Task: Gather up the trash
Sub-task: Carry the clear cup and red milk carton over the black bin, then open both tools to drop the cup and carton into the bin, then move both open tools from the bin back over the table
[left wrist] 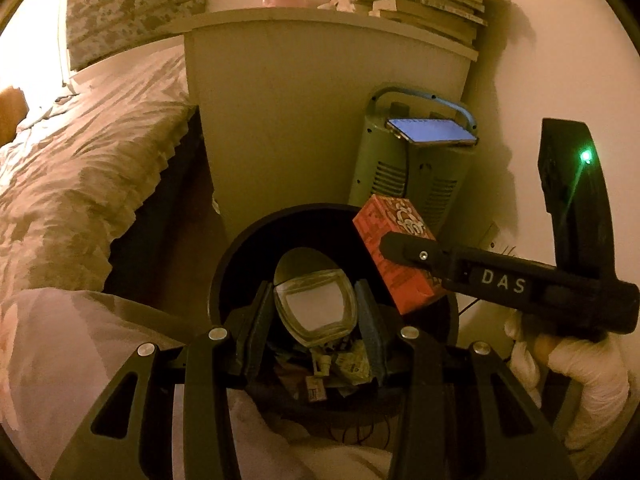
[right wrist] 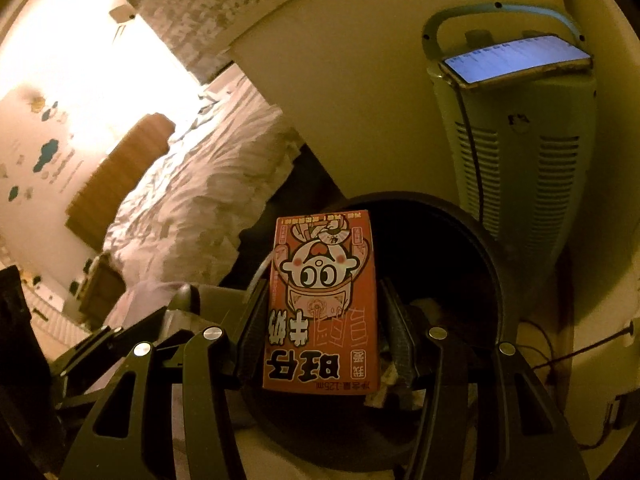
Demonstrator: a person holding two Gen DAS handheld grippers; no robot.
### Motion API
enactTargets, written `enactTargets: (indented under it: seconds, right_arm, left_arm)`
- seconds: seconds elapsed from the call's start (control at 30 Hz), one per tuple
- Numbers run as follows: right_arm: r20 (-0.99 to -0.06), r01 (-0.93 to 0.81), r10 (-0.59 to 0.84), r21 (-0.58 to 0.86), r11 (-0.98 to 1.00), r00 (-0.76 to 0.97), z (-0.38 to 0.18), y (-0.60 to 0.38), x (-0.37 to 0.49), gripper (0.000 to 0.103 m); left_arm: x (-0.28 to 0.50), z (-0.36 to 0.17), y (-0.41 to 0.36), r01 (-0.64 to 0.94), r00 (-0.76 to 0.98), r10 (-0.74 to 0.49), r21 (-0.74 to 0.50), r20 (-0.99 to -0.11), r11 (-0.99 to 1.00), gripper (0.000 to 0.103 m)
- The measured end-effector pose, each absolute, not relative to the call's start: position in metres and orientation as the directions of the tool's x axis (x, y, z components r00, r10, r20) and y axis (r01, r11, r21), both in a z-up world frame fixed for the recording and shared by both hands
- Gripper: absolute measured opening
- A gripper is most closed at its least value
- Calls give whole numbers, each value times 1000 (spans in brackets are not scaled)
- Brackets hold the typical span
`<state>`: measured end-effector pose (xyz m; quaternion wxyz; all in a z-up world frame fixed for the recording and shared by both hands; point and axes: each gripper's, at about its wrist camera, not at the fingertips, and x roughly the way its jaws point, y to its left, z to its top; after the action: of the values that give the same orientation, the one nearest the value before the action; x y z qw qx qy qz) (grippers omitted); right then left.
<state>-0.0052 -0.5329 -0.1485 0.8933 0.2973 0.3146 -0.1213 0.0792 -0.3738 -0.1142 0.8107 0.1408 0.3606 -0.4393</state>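
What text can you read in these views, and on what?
"DAS": on the right claw.
"旺仔牛奶", upside down: on the red carton.
"125mL", after small characters I can't read: carton's bottom edge.
Phone screen: too blurred.
Scraps in the bin: unreadable.

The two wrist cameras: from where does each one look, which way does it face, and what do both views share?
Left wrist: sits behind the left gripper, facing down into the black bin; its fingers hold a clear container; the right gripper and a gloved hand show.
Right wrist: sits behind the right gripper, facing the same bin; it holds a red milk carton.
Shared: bin, carton, heater, phone, bed.
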Motion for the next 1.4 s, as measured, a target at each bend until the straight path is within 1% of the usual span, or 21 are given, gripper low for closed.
enactTargets:
  seconds: [0.23, 0.3, 0.33, 0.4, 0.43, 0.57, 0.63, 0.7, 0.87, 1.03, 1.4]
  right_arm:
    - [-663, 431, -43, 435, 791, 747, -159, -546, 9, 54]
    - [-670, 440, -44, 434, 786, 741, -160, -548, 11, 55]
    - [-674, 444, -45, 433, 784, 737, -161, -549, 12, 63]
    - [-677, 462, -59, 433, 774, 734, -162, -550, 11, 77]
    - [-675, 463, -59, 438, 770, 736, -161, -550, 10, 77]
    - [-678, 468, -61, 437, 768, 733, -163, -550, 6, 76]
    - [-675, 466, -57, 444, 765, 735, -163, -548, 2, 76]
    - [-673, 461, -53, 446, 767, 738, -162, -543, -1, 76]
    - [-666, 426, -22, 451, 785, 746, -155, -518, -2, 76]
    - [-658, 353, 35, 447, 822, 752, -144, -479, 4, 76]
    - [-662, 66, 230, 391, 918, 714, -117, -347, 37, 76]
  left_arm:
    - [82, -120, -385, 821, 352, -603, -73, -716, 566, 42]
    - [82, -119, -386, 821, 354, -604, -72, -714, 566, 43]
    - [81, -119, -386, 821, 354, -605, -72, -714, 566, 44]
    - [79, -117, -385, 818, 368, -605, -63, -706, 571, 57]
    - [78, -115, -385, 817, 374, -606, -59, -702, 573, 59]
    - [76, -110, -380, 816, 382, -611, -56, -694, 575, 61]
    - [74, -106, -375, 812, 393, -613, -54, -685, 581, 65]
    - [72, -101, -369, 807, 408, -616, -50, -673, 589, 74]
    - [70, -89, -347, 788, 436, -617, -54, -655, 614, 74]
    - [74, -83, -301, 734, 483, -593, -72, -645, 675, 74]
    - [103, -86, -159, 514, 605, -462, -125, -649, 849, 74]
